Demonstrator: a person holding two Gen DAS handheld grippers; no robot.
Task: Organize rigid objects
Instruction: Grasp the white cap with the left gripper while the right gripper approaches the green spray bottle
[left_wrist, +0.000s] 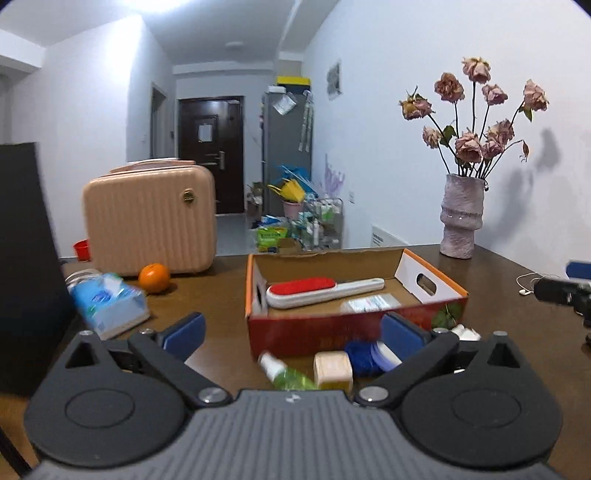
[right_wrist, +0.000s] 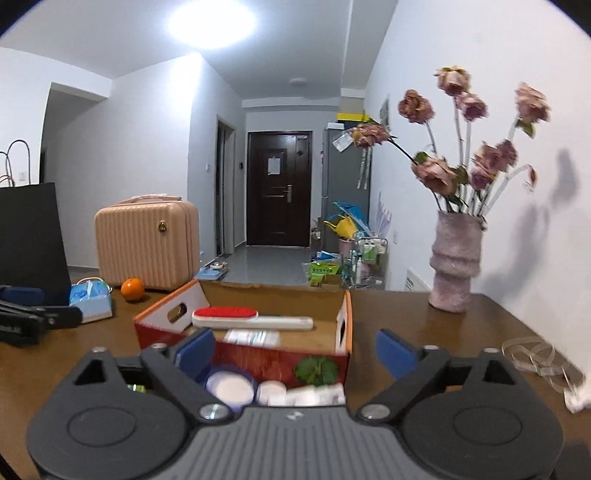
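Both grippers empty. Left gripper (left_wrist: 291, 332) jaws spread wide, nothing between the pads; same for right gripper (right_wrist: 295, 350). Box (left_wrist: 354, 325) on the table (left_wrist: 214, 295), open top. Lint brush (left_wrist: 321, 291) and a clear packet (left_wrist: 369, 304) lie inside it. Loose items just in front of the box at 6 o'clock: green bottle (left_wrist: 284, 373), soap bar (left_wrist: 332, 369), blue brush (left_wrist: 365, 356), white jars (right_wrist: 236, 387). Orange (left_wrist: 154, 277) and tissue pack (left_wrist: 107, 302) at 9 o'clock of the box, vase (left_wrist: 461, 218) at 2 o'clock.
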